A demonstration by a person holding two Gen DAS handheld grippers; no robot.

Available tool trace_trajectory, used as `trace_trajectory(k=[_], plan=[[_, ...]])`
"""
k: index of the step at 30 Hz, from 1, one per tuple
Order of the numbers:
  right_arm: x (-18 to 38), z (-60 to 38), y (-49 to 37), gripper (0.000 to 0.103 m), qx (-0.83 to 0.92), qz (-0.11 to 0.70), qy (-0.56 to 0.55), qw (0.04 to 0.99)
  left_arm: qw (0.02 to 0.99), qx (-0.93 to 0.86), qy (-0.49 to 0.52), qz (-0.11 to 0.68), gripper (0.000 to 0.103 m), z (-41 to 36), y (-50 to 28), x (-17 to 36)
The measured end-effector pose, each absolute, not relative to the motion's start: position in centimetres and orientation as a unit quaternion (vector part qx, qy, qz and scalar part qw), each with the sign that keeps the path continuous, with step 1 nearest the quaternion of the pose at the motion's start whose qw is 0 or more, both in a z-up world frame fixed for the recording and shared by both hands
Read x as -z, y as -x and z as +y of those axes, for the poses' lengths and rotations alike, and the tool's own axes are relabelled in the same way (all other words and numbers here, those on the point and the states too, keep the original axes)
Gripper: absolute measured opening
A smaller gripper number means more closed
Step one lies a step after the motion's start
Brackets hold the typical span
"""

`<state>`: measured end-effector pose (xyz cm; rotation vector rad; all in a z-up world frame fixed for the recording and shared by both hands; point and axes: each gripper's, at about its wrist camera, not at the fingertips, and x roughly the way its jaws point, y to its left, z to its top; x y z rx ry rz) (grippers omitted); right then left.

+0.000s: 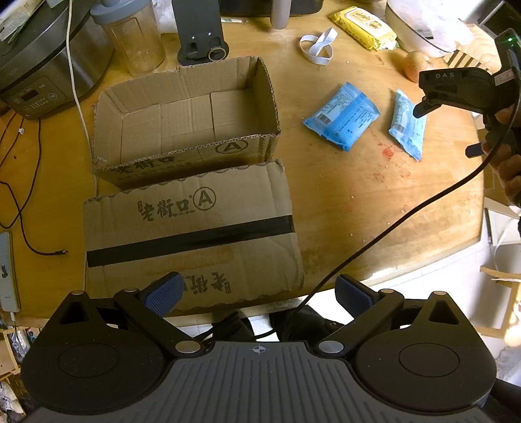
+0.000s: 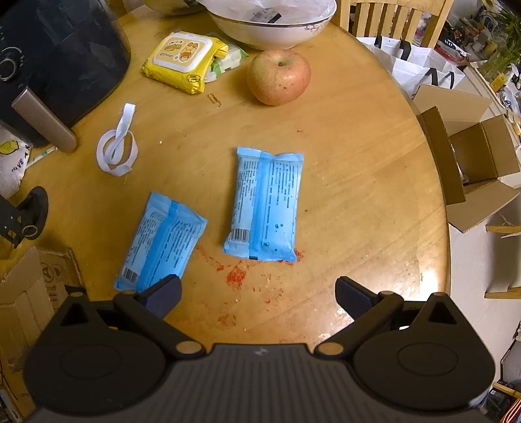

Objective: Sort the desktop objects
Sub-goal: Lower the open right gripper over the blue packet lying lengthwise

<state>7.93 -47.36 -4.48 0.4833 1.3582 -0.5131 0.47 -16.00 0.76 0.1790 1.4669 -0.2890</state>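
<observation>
Round wooden table [image 2: 342, 156], slatted wooden chair [image 2: 390, 19] behind it, pale tiled floor [image 2: 472, 260], warm indoor light

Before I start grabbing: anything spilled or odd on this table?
Yes. Red specks and smears stain the wooden table, touching the near end of the right-hand blue packet. The cardboard box has ragged, torn edges.
</observation>
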Motion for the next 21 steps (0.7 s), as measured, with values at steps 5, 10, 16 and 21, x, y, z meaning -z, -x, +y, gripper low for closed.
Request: trace_trajectory(k=[5, 10, 16, 21], plan=[[4.7, -47.9, -8.5, 0.103, 0.236, 0.615, -0.223, 0.719, 0.729, 0.132, -0.082, 0.667, 0.102, -16.1, -0.6, -0.7], [5.0, -48.4, -9.0, 0.103, 0.24, 0.615, -0.226, 0.716, 0.729, 0.132, -0.082, 0.667, 0.102, -16.2, -0.7, -0.6], [5.4, -49.0, -10.1, 0.103, 0.245, 0.617, -0.23, 0.712, 0.729, 0.129, -0.081, 0.667, 0.102, -16.1, -0.8, -0.6], [5.9, -49.7, -10.8, 0.103, 0.25, 0.619, -0.236, 0.707, 0.728, 0.127, -0.081, 0.669, 0.102, -16.2, -0.9, -0.5]])
